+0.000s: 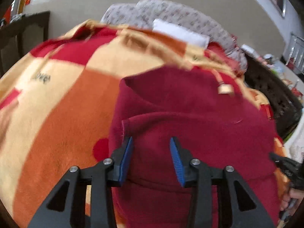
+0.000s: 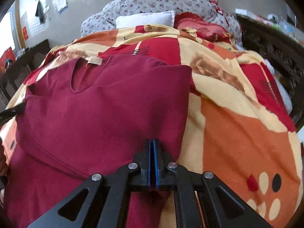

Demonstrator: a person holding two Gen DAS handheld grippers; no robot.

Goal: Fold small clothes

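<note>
Two black grippers with blue pads work over a dark red knit shirt [image 2: 95, 110] lying on the bed. Nearest, the right gripper [image 2: 153, 148] is clenched on a fold of that shirt at its right edge, cloth pinched between the pads. The left gripper [image 1: 151, 142] stands released above the shirt's left side, its pads apart and pressing nothing. Around the shirt spreads a fleece blanket in orange, cream and red blocks [image 2: 237, 133]. Farther back, at the head of the bed, lie a white pillow [image 2: 146, 20] and a grey flowered quilt [image 2: 152, 1].
</note>
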